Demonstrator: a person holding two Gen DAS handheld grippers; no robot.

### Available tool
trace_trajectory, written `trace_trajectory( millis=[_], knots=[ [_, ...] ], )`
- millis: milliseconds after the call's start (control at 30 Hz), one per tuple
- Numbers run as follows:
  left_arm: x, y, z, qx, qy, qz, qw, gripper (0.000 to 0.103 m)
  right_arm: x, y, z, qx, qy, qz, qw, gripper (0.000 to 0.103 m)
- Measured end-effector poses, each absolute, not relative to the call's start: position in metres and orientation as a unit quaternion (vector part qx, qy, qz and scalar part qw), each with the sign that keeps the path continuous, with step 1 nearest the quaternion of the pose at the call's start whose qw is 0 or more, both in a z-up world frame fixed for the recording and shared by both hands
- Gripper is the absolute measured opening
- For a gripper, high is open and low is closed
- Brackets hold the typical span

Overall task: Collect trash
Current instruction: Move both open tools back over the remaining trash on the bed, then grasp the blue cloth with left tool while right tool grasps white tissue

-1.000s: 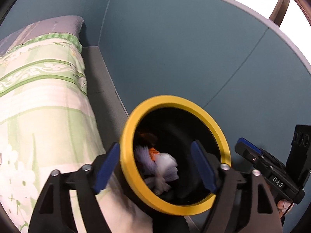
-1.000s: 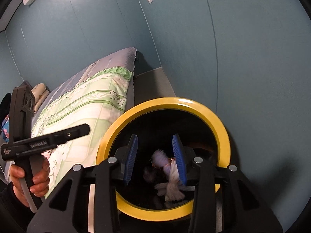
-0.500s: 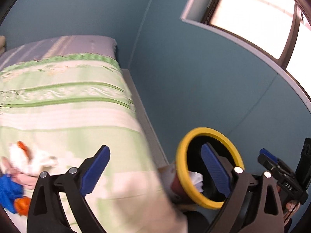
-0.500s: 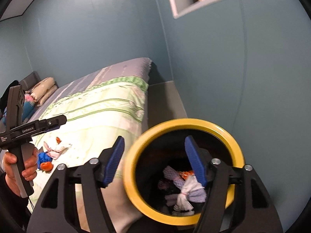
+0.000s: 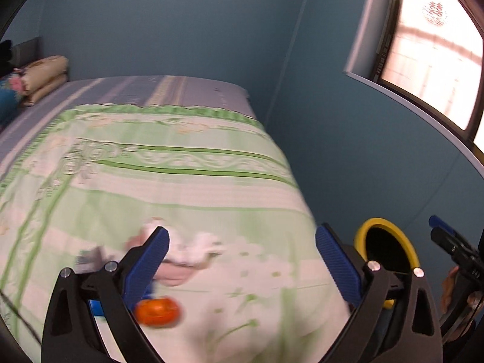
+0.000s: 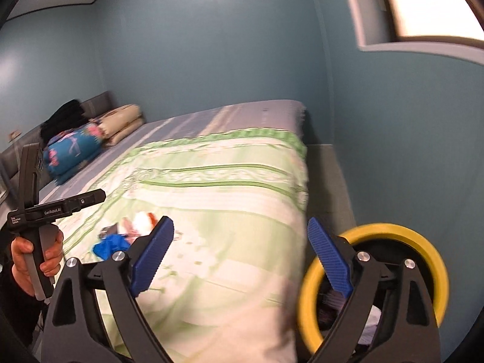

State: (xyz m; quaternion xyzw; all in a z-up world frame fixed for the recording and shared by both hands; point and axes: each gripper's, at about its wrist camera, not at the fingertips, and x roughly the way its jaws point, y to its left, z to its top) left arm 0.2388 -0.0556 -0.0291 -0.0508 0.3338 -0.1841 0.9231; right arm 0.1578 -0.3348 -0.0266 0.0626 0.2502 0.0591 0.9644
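A small heap of trash (image 6: 127, 236) lies on the green-and-white bed cover (image 6: 230, 187), toward its near left part. In the right wrist view it sits at about nine o'clock from the frame's centre: a crumpled blue piece (image 6: 112, 244) nearest, a white wad with an orange patch (image 6: 142, 220) just behind it, and a small dark scrap (image 6: 109, 229) touching them. In the blurred left wrist view an orange, rounded piece (image 5: 157, 311) lies at about seven o'clock, with white crumpled paper (image 5: 193, 249) above it. The yellow-rimmed bin (image 6: 429, 260) stands beside the bed at four o'clock, dark inside, with pale crumpled trash (image 6: 373, 319) already in it.
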Motion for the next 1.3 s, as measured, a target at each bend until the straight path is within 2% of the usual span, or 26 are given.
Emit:
trace_trajectory(
  millis=[267, 367, 600, 1300],
  knots=[
    [0.223, 0.03, -0.03, -0.066, 0.337, -0.121, 0.932, 0.095, 0.193, -0.265, -0.027, 0.035, 0.257, 0.133, 0.956, 0.089],
    [0.217, 0.046, -0.034, -0.071, 0.338, -0.105, 0.933, 0.095, 0.203, -0.243, -0.031, 0.031, 0.267, 0.159, 0.95, 0.094],
    [0.202, 0.083, -0.048, -0.088, 0.345, -0.082, 0.931, 0.095, 0.227, -0.192, -0.045, 0.008, 0.288, 0.197, 0.937, 0.094],
    [0.213, 0.09, -0.131, -0.114, 0.411, -0.095, 0.9, 0.095, 0.321, -0.134, -0.126, 0.027, 0.405, 0.228, 0.885, 0.094]
  ],
)
